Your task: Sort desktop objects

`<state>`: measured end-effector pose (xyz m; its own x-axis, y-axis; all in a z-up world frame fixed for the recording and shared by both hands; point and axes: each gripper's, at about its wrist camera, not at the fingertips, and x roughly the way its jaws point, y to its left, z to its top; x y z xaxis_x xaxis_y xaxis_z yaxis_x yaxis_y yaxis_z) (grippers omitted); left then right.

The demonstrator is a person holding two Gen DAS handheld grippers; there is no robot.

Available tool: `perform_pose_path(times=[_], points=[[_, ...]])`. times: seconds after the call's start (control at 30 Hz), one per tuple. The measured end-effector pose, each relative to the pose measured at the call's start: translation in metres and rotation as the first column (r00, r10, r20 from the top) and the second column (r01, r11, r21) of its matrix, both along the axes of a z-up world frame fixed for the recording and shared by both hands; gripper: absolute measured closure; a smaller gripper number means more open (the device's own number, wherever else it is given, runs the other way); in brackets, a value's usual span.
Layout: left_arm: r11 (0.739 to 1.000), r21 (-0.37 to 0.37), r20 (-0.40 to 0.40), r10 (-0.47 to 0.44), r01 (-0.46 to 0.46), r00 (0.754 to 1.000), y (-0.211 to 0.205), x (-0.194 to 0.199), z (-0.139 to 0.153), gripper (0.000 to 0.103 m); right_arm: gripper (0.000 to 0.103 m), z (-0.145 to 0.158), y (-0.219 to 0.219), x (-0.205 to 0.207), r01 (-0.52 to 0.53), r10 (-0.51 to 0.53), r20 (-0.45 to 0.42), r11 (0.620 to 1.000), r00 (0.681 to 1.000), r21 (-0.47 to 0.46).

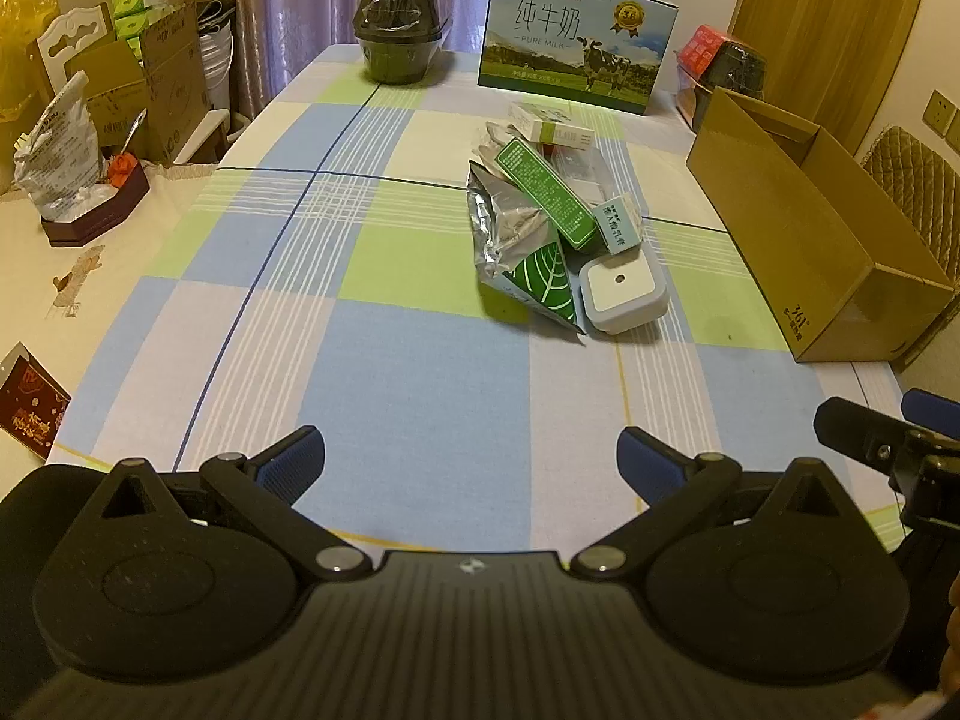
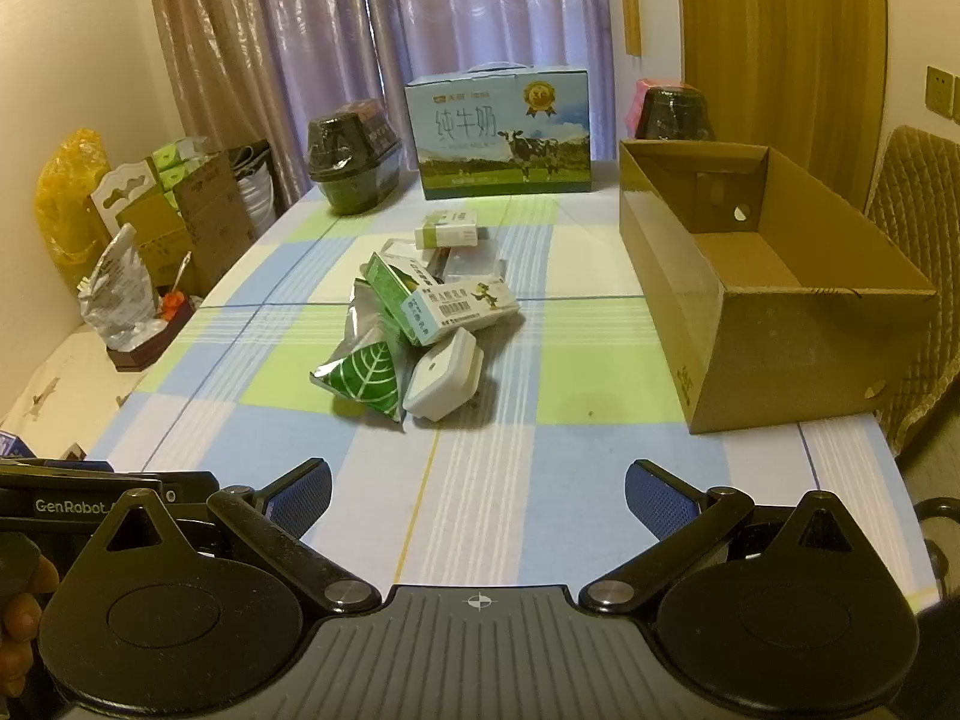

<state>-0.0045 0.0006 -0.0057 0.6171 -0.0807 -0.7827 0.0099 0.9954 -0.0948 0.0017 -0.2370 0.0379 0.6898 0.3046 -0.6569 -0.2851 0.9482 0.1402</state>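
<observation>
A pile of small objects lies mid-table: a silver foil bag with a green leaf print [image 1: 528, 258] [image 2: 363, 375], a white lidded square container [image 1: 621, 294] [image 2: 445, 381], a green carton [image 1: 549, 192] [image 2: 393, 294], a blue-and-white medicine box [image 1: 619, 222] [image 2: 465, 303] and a white box [image 1: 555, 129] [image 2: 447, 228] at the back. An open brown cardboard box [image 1: 822, 228] [image 2: 774, 294] stands empty on the right. My left gripper [image 1: 471, 459] is open, well short of the pile. Nothing sits between the fingers of my open right gripper [image 2: 477, 495].
A checked cloth covers the table [image 1: 390, 324] [image 2: 570, 420]. A milk carton case [image 1: 576, 39] [image 2: 501, 132] and two wrapped dark bowls [image 1: 399, 27] [image 2: 354, 156] stand at the far edge. Boxes and bags crowd the left side [image 1: 120, 96]. A padded chair [image 2: 918, 276] is to the right.
</observation>
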Motion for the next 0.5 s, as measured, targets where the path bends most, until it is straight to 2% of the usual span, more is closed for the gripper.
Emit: perform_pose_path(times=[0.5], points=[[1.0, -0.001, -0.001, 0.001, -0.001, 1.0, -0.0002, 0.0003, 0.0006, 0.001, 0.002, 0.0013, -0.0002, 0.0011, -0.001, 0.001, -0.002, 1.0, 1.0, 0.001]])
